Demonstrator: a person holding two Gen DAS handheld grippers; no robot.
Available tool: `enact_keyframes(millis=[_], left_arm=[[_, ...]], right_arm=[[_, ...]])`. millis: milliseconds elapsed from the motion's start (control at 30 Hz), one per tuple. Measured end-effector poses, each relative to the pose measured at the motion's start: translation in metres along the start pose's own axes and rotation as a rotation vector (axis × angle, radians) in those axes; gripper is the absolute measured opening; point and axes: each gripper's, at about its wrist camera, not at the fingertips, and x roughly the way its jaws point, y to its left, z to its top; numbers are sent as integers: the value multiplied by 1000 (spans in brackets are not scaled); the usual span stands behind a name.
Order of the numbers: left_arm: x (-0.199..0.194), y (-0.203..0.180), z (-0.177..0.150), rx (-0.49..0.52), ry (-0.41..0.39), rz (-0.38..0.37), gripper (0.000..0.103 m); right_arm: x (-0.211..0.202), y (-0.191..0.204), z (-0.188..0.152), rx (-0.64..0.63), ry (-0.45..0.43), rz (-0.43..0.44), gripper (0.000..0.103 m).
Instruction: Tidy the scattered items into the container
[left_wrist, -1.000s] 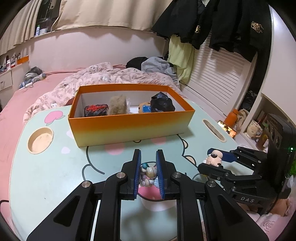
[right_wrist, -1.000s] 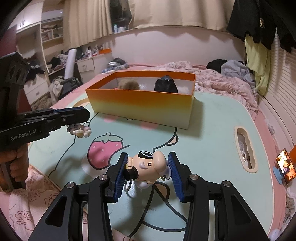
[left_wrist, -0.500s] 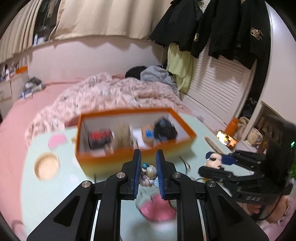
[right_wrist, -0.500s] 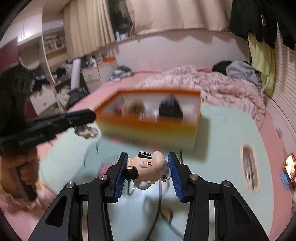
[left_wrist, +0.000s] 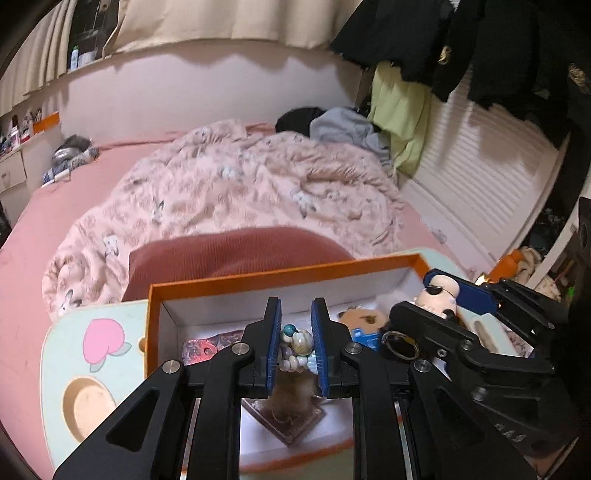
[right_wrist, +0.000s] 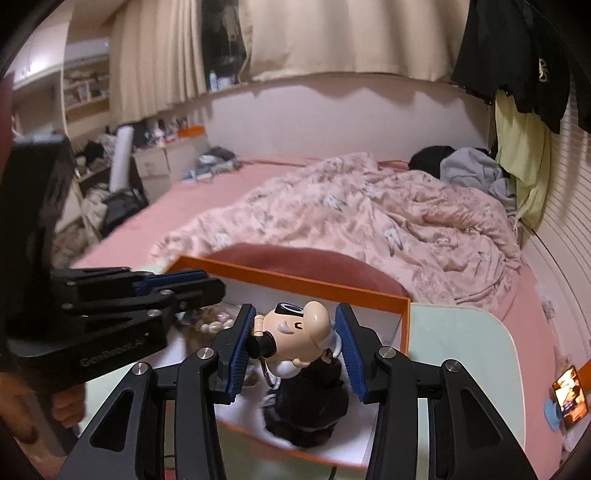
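The orange box (left_wrist: 280, 272) stands on the pale green table, also in the right wrist view (right_wrist: 295, 282). My left gripper (left_wrist: 295, 345) is shut on a small bead charm (left_wrist: 297, 349) and hangs over the box's left part, above a brown fluffy item (left_wrist: 293, 397). My right gripper (right_wrist: 293, 345) is shut on a pig figurine (right_wrist: 295, 334) and hangs over the box's right part, above a black item (right_wrist: 308, 410). The right gripper with the figurine (left_wrist: 439, 293) shows in the left wrist view; the left gripper (right_wrist: 181, 286) shows in the right wrist view.
Inside the box lie a red patterned item (left_wrist: 207, 345) and a brown and blue toy (left_wrist: 360, 321). A red cushion (left_wrist: 236, 254) and a pink bed with a rumpled blanket (left_wrist: 236, 184) lie behind the table. The table has a round recess (left_wrist: 86, 400) at left. A lit phone (right_wrist: 569, 393) sits at right.
Both grippers rose from the table and moved forward with their items; they now hang over the open box.
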Motion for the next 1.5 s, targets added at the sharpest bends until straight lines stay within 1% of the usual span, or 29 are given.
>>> enact_keyframes(millis=[33, 67, 100, 133, 167, 200, 233, 267, 433, 600, 700, 833, 900, 933, 1033, 1067, 1133, 1233, 1267, 1300, 1367, 1400, 1433, 1467, 1500], left_arm=[[2, 0, -1, 2, 1, 11, 28], [1, -1, -3, 5, -7, 18, 38], [-1, -1, -4, 11, -22, 29, 46], [-5, -2, -6, 20, -41, 56, 54], [-9, -1, -8, 21, -62, 91, 70], [-12, 1, -9, 14, -76, 114, 83], [-16, 3, -10, 7, -85, 125, 84], [-19, 5, -11, 3, -88, 125, 84], [-21, 4, -18, 22, -49, 121, 84], [-28, 0, -24, 41, -72, 149, 83], [-41, -2, -26, 24, -84, 144, 84], [-60, -8, -40, -2, -53, 127, 84], [-68, -11, -54, -19, -30, 129, 84], [-69, -12, -64, -28, -11, 132, 84], [-66, -11, -101, -68, 70, 113, 84], [-64, -10, -112, -80, 90, 123, 84], [-60, -9, -131, -96, 107, 156, 84], [-46, -8, -145, -83, 144, 209, 84], [-41, -6, -147, -77, 150, 228, 87], [-40, -5, -149, -75, 137, 239, 88], [-39, -4, -151, -78, 126, 238, 88], [-39, -2, -153, -79, 120, 234, 92], [-37, -1, -154, -78, 113, 235, 99], [-36, 0, -157, -78, 106, 234, 103], [-36, 1, -158, -78, 98, 230, 103]], right_arm=[[5, -1, -1, 1, 7, -15, 48], [8, -2, -2, 6, 15, -22, 57], [7, -5, -3, 17, 16, -27, 59], [3, -7, -4, 32, 4, -28, 63], [0, -10, -5, 43, -8, -26, 67], [-3, -11, -6, 50, -12, -28, 70], [-7, -13, -7, 58, -10, -35, 79], [-9, -15, -7, 66, -9, -40, 82], [-15, -15, -10, 70, -21, -60, 82], [-17, -13, -12, 66, -21, -58, 82], [-29, -11, -13, 74, -36, -55, 82], [-55, -7, -20, 114, -42, -84, 82], [-65, -5, -30, 142, -11, -61, 84], [-67, -4, -38, 148, 23, -46, 86], [-67, 1, -64, 143, 114, -24, 86], [-65, 2, -75, 142, 143, -27, 86], [-60, 1, -93, 153, 190, -33, 86], [-50, -2, -114, 166, 264, -53, 86], [-50, -2, -119, 158, 270, -70, 88], [-50, -1, -120, 146, 270, -89, 90], [-49, -1, -122, 137, 284, -108, 99], [-47, -1, -123, 130, 291, -112, 103], [-45, 1, -124, 113, 300, -124, 103], [-42, 5, -125, 78, 311, -147, 103], [-40, 9, -126, 56, 309, -150, 103]])
